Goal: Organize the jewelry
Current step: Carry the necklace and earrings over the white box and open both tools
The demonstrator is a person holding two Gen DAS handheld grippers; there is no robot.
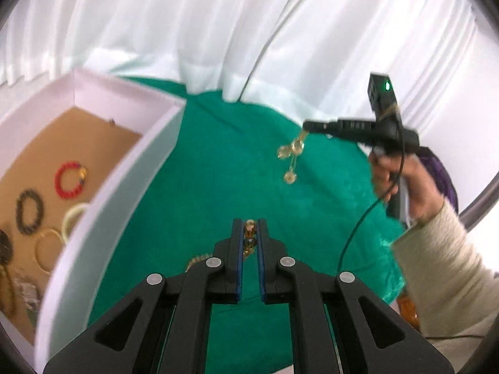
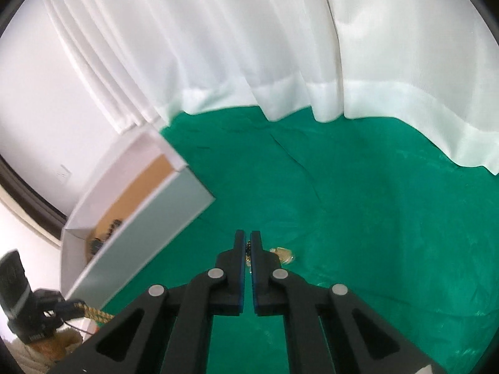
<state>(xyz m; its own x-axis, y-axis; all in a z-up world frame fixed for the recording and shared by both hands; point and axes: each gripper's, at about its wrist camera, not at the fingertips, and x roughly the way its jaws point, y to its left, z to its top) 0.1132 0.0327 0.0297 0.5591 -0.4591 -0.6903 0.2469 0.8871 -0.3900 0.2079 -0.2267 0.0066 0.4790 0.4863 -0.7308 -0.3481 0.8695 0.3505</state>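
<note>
My left gripper point(image 1: 249, 229) is shut on an amber beaded necklace point(image 1: 249, 233), which trails down to the left under the fingers and shows as gold beads in the right wrist view point(image 2: 96, 314). My right gripper point(image 2: 248, 243) is shut on a gold earring set point(image 2: 282, 254) and holds it above the green cloth point(image 2: 358, 218). In the left wrist view the right gripper point(image 1: 307, 126) shows at the right with the gold pieces point(image 1: 291, 155) dangling from its tip. The white jewelry box point(image 1: 103, 205) stands at the left, holding a red bracelet point(image 1: 70, 179), a dark bracelet point(image 1: 29, 212) and gold bangles point(image 1: 46, 249).
White curtains point(image 2: 249, 46) hang behind the table and rest on the cloth's far edge. The box also shows in the right wrist view point(image 2: 149, 218) at the left. A black cable point(image 1: 358, 227) hangs from the right gripper. The person's sleeve point(image 1: 446, 280) is at the right.
</note>
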